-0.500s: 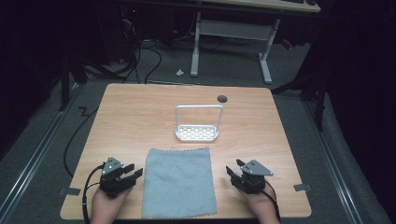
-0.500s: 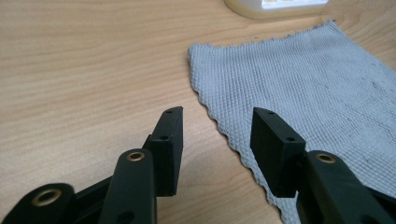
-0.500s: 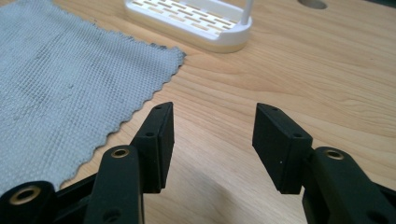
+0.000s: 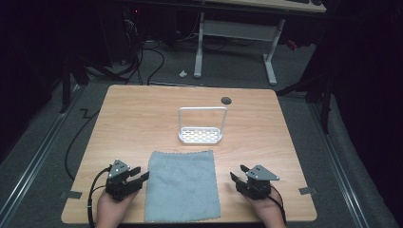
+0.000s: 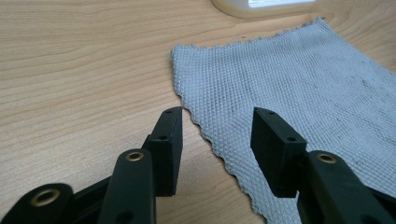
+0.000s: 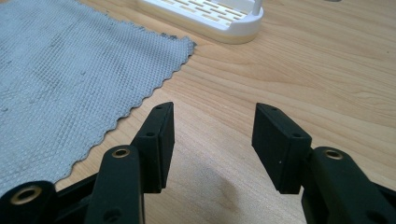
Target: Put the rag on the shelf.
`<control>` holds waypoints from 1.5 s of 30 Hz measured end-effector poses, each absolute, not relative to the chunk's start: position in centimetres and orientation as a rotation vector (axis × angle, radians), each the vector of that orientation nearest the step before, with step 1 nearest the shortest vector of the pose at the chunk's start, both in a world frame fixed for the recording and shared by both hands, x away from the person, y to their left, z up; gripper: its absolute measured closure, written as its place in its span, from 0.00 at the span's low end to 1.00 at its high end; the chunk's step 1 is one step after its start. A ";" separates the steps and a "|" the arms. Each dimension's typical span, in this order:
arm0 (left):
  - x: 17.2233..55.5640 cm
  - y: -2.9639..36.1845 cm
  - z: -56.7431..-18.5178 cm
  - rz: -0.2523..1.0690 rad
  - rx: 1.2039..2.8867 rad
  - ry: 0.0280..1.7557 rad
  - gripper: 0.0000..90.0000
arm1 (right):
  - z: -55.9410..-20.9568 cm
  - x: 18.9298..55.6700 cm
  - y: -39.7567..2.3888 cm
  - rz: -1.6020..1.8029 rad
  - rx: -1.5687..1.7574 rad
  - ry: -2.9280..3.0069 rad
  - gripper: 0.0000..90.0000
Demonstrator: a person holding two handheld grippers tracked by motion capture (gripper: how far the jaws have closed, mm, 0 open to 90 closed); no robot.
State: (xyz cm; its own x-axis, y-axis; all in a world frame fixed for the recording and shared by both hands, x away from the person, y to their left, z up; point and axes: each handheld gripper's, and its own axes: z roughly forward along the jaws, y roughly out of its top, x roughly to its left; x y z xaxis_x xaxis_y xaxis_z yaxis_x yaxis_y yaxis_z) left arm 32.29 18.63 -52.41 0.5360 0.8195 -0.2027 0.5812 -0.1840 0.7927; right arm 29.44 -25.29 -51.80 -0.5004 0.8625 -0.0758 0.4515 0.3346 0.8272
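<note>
The left gripper (image 4: 135, 176) sits at the near left of the surface (image 4: 142, 118), its fingers (image 5: 170, 140) apart with nothing between them, straddling the cloth's left edge; the right gripper (image 4: 236, 173) sits at the near right, fingers (image 6: 156, 140) likewise apart and empty, just clear of the cloth's right edge; the grey cloth (image 4: 183, 185) lies flat between them, long axis running away from the person; the left is nearer it; beyond its far edge stands a white rack (image 4: 200, 135).
</note>
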 end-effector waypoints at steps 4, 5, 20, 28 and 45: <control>32.1 18.9 -52.4 0.349 1.878 1.156 0.59 | -51.7 29.6 -25.1 1.071 1.137 2.097 0.56; 32.0 18.9 -52.4 0.352 1.875 1.157 0.59 | -51.6 29.8 -24.8 1.079 1.119 2.098 0.56; 28.6 16.4 -52.4 0.288 2.028 1.025 0.96 | -51.2 31.6 -19.4 1.150 0.975 2.295 1.00; 28.4 14.7 -53.0 0.301 2.101 0.990 0.96 | -52.4 32.2 -17.7 1.051 0.955 2.406 1.00; 29.1 12.2 -53.1 0.233 2.130 0.882 0.93 | -52.9 31.4 -20.8 0.993 1.057 2.368 1.00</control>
State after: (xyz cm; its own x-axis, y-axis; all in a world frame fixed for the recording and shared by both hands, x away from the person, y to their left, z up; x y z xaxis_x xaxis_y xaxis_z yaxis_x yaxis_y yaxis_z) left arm 29.09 12.18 -53.06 0.7398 0.6613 -0.1241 0.5133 -0.4355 0.7394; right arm 31.38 -20.79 -52.85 -0.6540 0.7554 -0.0409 0.5003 0.4725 0.7256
